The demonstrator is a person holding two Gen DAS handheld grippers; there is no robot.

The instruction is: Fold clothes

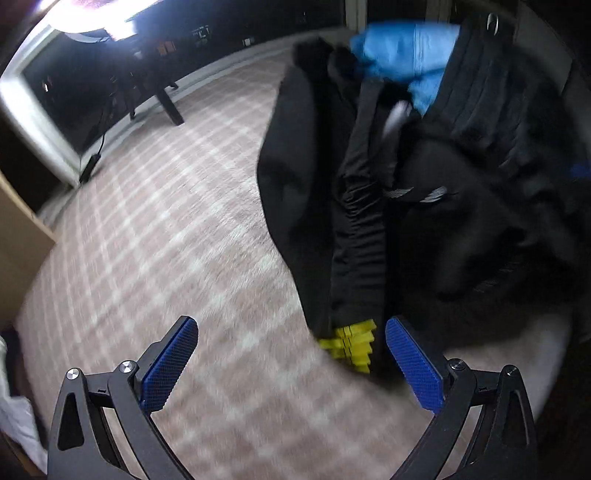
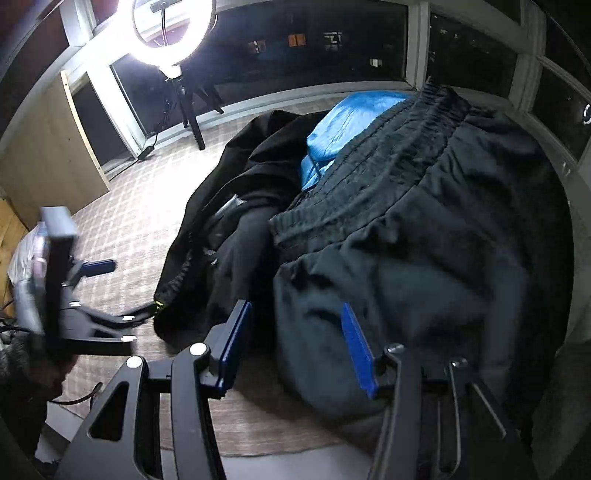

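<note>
A heap of black clothes (image 2: 424,258) lies on the checked carpet (image 1: 166,221). On top are black trousers with a ribbed elastic waistband (image 2: 373,162), and a blue garment (image 2: 343,122) shows behind it. My right gripper (image 2: 295,308) hovers low over the near fold of dark cloth. Its blue pads stand apart and do not press the cloth between them. My left gripper (image 1: 291,354) is open wide over the carpet at the heap's left edge. A yellow ridged piece (image 1: 351,347) on a black strap (image 1: 360,221) sits just inside its right pad (image 1: 410,362). The left gripper (image 2: 125,291) also shows in the right wrist view.
A lit ring light (image 2: 173,33) on a tripod stands by dark windows at the back. A wooden cabinet (image 2: 44,147) is at the left. White cloth (image 1: 14,417) lies at the left edge. The carpet ends near me, with pale floor (image 2: 295,469) beyond.
</note>
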